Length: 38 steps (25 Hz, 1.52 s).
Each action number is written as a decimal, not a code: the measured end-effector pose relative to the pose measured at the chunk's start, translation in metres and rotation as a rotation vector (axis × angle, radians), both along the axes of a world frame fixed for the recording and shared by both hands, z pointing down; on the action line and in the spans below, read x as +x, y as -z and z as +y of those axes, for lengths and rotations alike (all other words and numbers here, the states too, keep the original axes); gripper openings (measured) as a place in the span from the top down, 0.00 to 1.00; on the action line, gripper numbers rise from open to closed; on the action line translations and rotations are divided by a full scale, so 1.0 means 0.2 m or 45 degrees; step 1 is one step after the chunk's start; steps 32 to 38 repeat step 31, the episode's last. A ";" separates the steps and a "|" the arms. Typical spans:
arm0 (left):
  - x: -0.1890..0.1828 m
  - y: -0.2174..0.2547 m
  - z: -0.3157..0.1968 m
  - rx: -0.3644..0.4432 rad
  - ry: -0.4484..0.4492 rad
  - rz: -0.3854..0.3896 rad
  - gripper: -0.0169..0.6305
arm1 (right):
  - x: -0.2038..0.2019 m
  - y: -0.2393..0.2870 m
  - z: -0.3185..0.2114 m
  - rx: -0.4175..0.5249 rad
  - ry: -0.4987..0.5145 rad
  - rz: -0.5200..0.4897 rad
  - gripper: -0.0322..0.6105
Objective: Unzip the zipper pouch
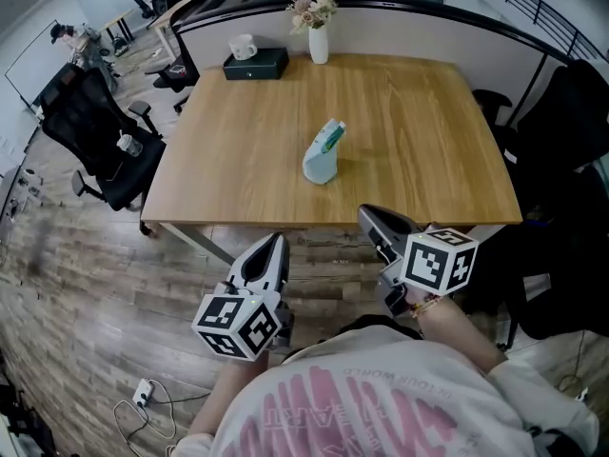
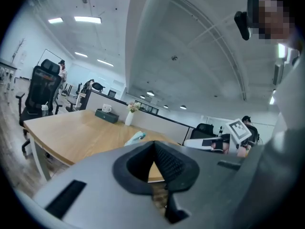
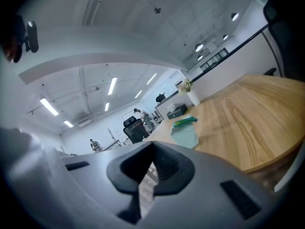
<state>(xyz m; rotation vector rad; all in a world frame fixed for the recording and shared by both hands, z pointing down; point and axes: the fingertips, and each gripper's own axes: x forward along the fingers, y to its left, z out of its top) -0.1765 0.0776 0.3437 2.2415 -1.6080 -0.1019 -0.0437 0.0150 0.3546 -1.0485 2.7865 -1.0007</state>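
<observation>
A pale blue-grey zipper pouch [image 1: 323,155] with a green top stands upright near the middle of the wooden table [image 1: 238,150]. The same pouch [image 2: 135,138] shows small in the left gripper view and the pouch [image 3: 186,133] again in the right gripper view. Both grippers are held off the table's near edge, above the floor, well short of the pouch. My left gripper [image 1: 273,246] is shut with nothing in it. My right gripper [image 1: 373,219] is also shut and empty.
A white vase with flowers [image 1: 318,32] and a dark box with a white mug [image 1: 255,61] stand at the table's far edge. Black office chairs [image 1: 100,136] stand left of the table, and another chair [image 1: 571,131] is on the right. A power strip [image 1: 143,391] lies on the floor.
</observation>
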 end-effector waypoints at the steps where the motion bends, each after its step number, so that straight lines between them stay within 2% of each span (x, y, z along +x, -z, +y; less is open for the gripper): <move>1: 0.01 0.01 0.00 0.003 0.001 -0.010 0.97 | 0.03 0.01 0.00 0.018 -0.018 0.008 0.96; 6: 0.09 0.03 0.04 0.016 0.033 -0.020 0.97 | 0.15 0.02 0.00 0.054 -0.040 0.086 0.96; 14: 0.22 -0.05 0.16 -0.045 0.114 0.045 0.97 | 0.31 -0.08 0.08 -0.030 0.030 0.166 0.96; 24: 0.22 -0.12 0.31 -0.093 0.239 0.062 0.97 | 0.37 -0.16 0.18 -0.064 0.100 0.183 0.96; 38: 0.22 -0.12 0.30 -0.086 0.242 0.053 0.97 | 0.40 -0.17 0.16 -0.062 0.091 0.172 0.96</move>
